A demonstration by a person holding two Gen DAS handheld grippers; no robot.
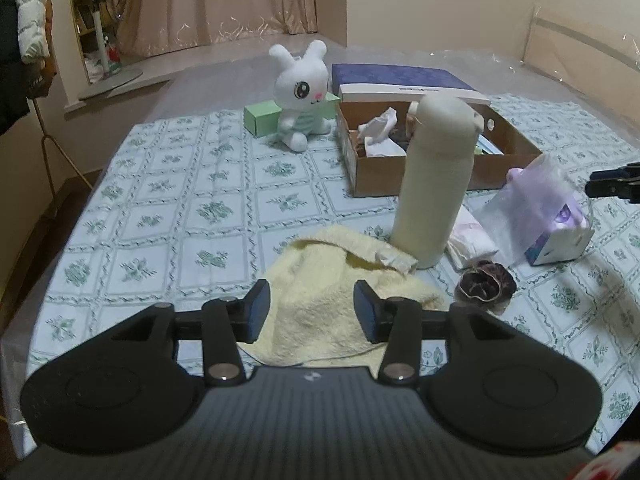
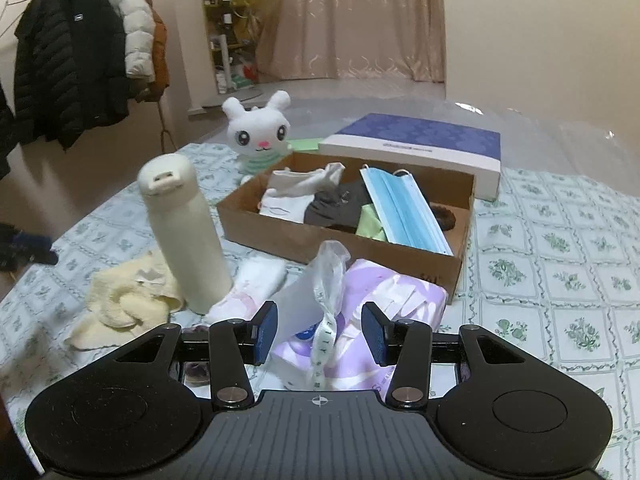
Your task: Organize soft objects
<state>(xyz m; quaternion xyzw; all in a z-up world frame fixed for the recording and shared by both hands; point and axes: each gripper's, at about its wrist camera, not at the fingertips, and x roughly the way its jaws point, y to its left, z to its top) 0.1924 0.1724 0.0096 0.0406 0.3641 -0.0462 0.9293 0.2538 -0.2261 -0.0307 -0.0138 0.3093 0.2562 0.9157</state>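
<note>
A pale yellow towel (image 1: 320, 292) lies crumpled on the patterned cloth; my left gripper (image 1: 311, 310) is open with its jaws on either side of the towel's near part. The towel also shows in the right wrist view (image 2: 120, 304). My right gripper (image 2: 320, 330) is open around a purple tissue pack (image 2: 384, 304) with clear plastic sticking up. The pack also shows in the left wrist view (image 1: 556, 224). A cardboard box (image 2: 288, 240) holds socks, dark cloth and blue face masks (image 2: 404, 208). A dark scrunchie (image 1: 486, 284) lies right of the towel.
A cream bottle (image 1: 432, 176) stands upright between towel and box. A white plush bunny (image 1: 302, 92) sits beside a green box (image 1: 262, 118). A blue-and-white box (image 2: 416, 144) lies behind the cardboard box. A folded white cloth (image 2: 252, 288) lies by the bottle. Coats hang at left.
</note>
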